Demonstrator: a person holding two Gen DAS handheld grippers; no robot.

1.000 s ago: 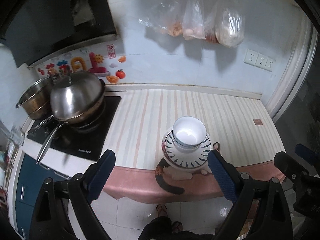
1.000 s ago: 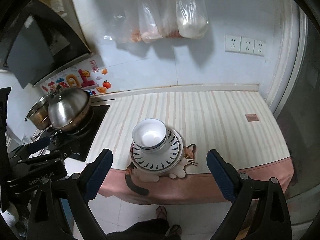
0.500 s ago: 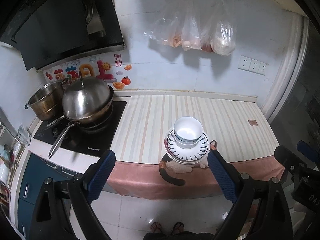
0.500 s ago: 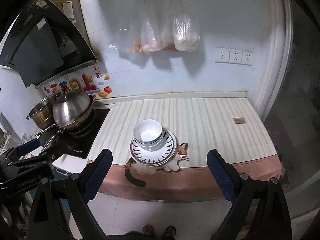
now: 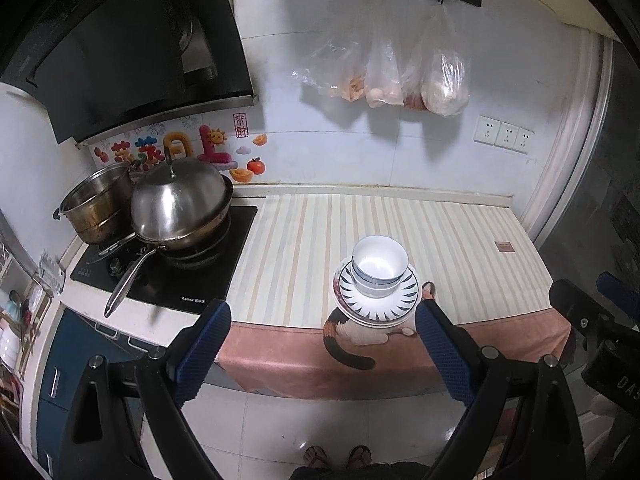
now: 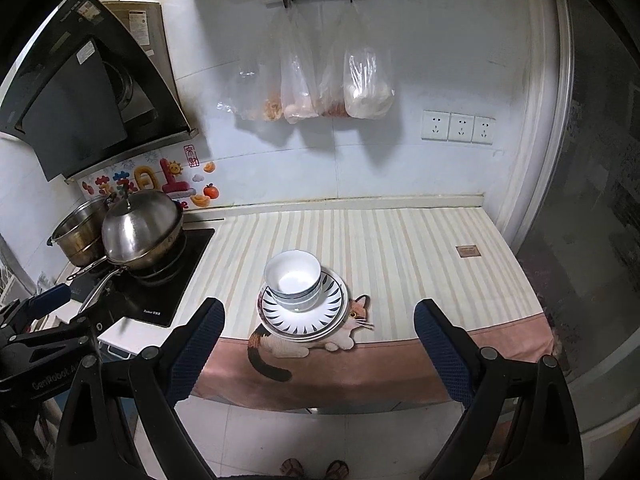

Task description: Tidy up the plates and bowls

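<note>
White bowls with blue rims point(image 5: 379, 266) sit stacked on a pile of white plates with a dark petal pattern point(image 5: 400, 300), near the front edge of the striped counter. The stack also shows in the right wrist view, bowls point(image 6: 293, 278) on plates point(image 6: 324, 312). My left gripper point(image 5: 322, 354) is open and empty, held back from the counter above the floor. My right gripper point(image 6: 319, 350) is open and empty too, likewise well short of the stack.
A lidded steel wok point(image 5: 180, 204) and a steel pot point(image 5: 96, 204) stand on the black hob point(image 5: 192, 284) at the left. A striped cloth with a cat print point(image 5: 352, 336) covers the counter. Plastic bags point(image 5: 400, 76) hang on the wall. Floor tiles and sandalled feet point(image 5: 336, 456) lie below.
Both grippers have drawn back and up from the counter, so the stack looks smaller and more floor shows. The bowls and plates have not moved.
</note>
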